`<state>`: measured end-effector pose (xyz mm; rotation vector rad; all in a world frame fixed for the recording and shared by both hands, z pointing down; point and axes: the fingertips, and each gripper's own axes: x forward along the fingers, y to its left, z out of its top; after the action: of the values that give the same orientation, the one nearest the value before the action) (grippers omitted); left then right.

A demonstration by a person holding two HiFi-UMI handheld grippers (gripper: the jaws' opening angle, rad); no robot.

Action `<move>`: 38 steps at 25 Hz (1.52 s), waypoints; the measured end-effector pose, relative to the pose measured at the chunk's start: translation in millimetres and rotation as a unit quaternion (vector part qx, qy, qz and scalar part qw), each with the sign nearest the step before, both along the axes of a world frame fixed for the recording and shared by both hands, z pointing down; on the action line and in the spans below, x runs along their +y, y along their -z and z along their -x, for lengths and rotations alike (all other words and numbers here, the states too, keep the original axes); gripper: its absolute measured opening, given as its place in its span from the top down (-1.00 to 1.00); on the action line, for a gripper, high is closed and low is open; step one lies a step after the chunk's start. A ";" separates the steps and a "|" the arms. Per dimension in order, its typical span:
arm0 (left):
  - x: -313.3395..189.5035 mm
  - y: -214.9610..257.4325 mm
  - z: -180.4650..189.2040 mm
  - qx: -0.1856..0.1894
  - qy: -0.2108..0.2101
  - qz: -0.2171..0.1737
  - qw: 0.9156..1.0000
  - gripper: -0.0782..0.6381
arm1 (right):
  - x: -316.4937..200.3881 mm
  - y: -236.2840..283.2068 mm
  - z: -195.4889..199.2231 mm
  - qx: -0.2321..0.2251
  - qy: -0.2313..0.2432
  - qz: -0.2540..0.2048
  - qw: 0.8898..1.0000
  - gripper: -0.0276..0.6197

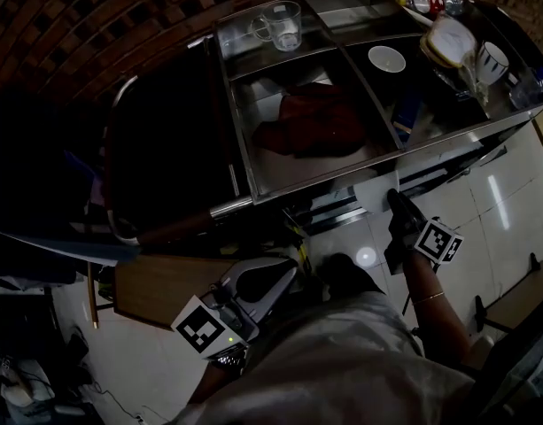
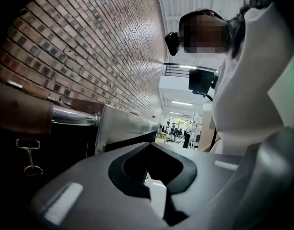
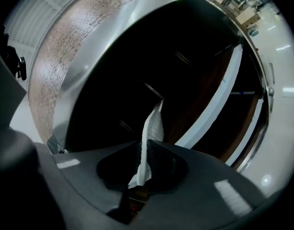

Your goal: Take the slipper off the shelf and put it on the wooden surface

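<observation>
The stainless-steel shelf cart (image 1: pixel 238 140) runs across the top of the head view, its front rail ending just above the white tiled floor (image 1: pixel 510 193); open floor lies to the right of it. The brown wooden surface (image 1: pixel 156 286) sits low at the left, bare on its visible part. The thin white slipper (image 1: pixel 375 190) (image 3: pixel 152 131) hangs just under the cart's front edge. It is pinched edge-on by the right gripper (image 1: pixel 392 200) (image 3: pixel 142 163), whose jaws are closed on its near end. Its long axis runs straight away from the jaws toward the dark shelf space.

The left gripper (image 1: pixel 284 277) (image 2: pixel 149 176), jaws together and empty, hovers at the wooden surface's right edge. A dark red cloth (image 1: pixel 311 122), a clear glass jug (image 1: pixel 284 25) and a white bowl (image 1: pixel 386 58) occupy upper compartments, apart from the slipper.
</observation>
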<state>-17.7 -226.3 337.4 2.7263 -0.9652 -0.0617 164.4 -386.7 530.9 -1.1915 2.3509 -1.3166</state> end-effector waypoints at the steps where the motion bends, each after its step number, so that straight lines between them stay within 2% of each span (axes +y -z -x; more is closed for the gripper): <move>1: 4.5 -1.2 1.1 0.000 -0.008 -0.001 1.000 0.78 | 7.4 9.1 -0.4 -0.003 -0.006 -0.007 1.000 0.82; 6: 34.5 -5.4 -7.5 -0.020 -0.073 -0.026 0.997 0.78 | 65.8 49.5 -1.8 0.011 -0.017 -0.048 0.999 0.82; 10: 65.6 -8.8 -28.4 -0.051 -0.154 -0.051 0.985 0.78 | 126.7 65.1 -14.4 0.027 -0.049 -0.053 0.997 0.82; 14: 85.3 1.4 -37.6 -0.042 -0.188 -0.077 0.978 0.78 | 179.7 67.7 -20.7 0.021 -0.083 -0.044 0.995 0.82; 18: 99.5 10.2 -38.8 -0.034 -0.187 -0.079 0.979 0.78 | 214.2 82.5 -23.0 0.013 -0.091 -0.062 0.994 0.82; 23: 129.8 10.5 -43.0 -0.052 -0.180 -0.083 0.979 0.78 | 260.6 90.0 -27.4 -0.002 -0.093 -0.084 0.992 0.82; 27: 157.7 4.8 -41.2 -0.044 -0.164 -0.063 0.983 0.78 | 312.3 84.8 -26.2 -0.004 -0.085 -0.084 0.993 0.82; 29: 174.3 5.2 -45.5 -0.027 -0.156 -0.056 0.986 0.78 | 344.2 78.9 -31.1 0.004 -0.082 -0.079 0.994 0.82; 32: 205.3 11.7 -50.5 0.007 -0.147 -0.058 0.987 0.78 | 391.5 72.6 -34.9 0.017 -0.074 -0.076 0.994 0.82; 38: 290.0 -4.5 -34.1 0.000 -0.119 -0.029 0.992 0.78 | 482.9 59.2 -18.5 0.017 -0.042 -0.069 0.997 0.82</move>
<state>16.4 63.7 341.9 2.8736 -0.6415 -0.0463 182.9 96.2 471.7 -1.2652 2.3448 -1.0961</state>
